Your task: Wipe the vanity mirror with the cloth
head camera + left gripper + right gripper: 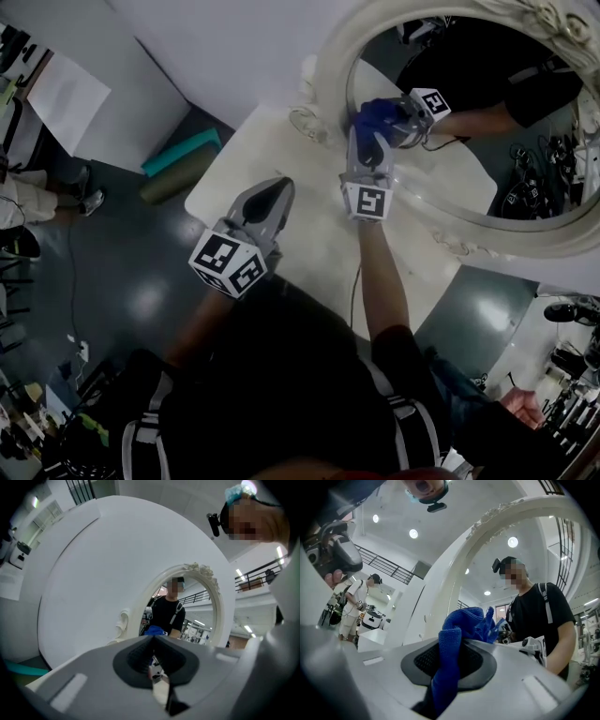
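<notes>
The oval vanity mirror [525,122] in its ornate white frame [333,70] stands on a white table [309,248]. My right gripper [368,131] is shut on a blue cloth [375,115] and holds it against the glass at the mirror's lower left. In the right gripper view the cloth [457,637] bunches out between the jaws, with the frame [487,536] arching just ahead. My left gripper [278,190] hovers over the table to the left of the mirror, shut with nothing in it. In the left gripper view the mirror [187,606] lies ahead of the left gripper [152,643].
A small glass ornament [306,123] sits at the frame's base. Teal and olive rolls [181,161] lie on the dark floor left of the table, beside a white panel [70,98]. A seated person's legs [33,192] show at far left. Cables and gear clutter the right [562,366].
</notes>
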A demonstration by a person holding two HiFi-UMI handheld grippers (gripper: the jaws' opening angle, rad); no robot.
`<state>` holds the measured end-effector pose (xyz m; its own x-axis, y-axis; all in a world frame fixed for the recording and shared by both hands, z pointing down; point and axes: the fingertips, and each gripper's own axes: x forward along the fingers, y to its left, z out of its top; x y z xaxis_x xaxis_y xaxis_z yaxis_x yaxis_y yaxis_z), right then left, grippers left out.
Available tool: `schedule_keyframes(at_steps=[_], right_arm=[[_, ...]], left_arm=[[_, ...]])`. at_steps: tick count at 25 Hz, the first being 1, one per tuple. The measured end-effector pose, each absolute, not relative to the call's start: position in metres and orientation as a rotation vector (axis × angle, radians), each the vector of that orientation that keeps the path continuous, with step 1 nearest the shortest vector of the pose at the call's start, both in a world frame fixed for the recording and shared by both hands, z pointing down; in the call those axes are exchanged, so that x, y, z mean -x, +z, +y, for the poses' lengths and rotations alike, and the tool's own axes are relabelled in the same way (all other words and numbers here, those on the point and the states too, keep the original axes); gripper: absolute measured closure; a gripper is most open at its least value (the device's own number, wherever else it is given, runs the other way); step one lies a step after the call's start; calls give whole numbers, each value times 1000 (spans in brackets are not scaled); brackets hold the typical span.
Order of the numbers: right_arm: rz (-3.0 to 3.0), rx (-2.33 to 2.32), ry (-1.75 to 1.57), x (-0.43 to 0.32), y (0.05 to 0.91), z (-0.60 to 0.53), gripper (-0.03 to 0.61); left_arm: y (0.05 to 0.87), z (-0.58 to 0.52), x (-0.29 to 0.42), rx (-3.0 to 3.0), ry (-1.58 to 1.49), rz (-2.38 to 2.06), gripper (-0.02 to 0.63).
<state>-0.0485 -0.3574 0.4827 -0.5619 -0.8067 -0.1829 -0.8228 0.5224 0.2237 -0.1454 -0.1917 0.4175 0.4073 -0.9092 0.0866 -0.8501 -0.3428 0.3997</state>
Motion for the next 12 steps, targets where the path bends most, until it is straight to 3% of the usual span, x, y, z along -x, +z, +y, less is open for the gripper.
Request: schedule_keyframes(at_steps=[12], right_arm=[[2724,1347,266,63,483,-360,509]], left_arm=[[423,-174,155,-2243,-232,-1558,603]])
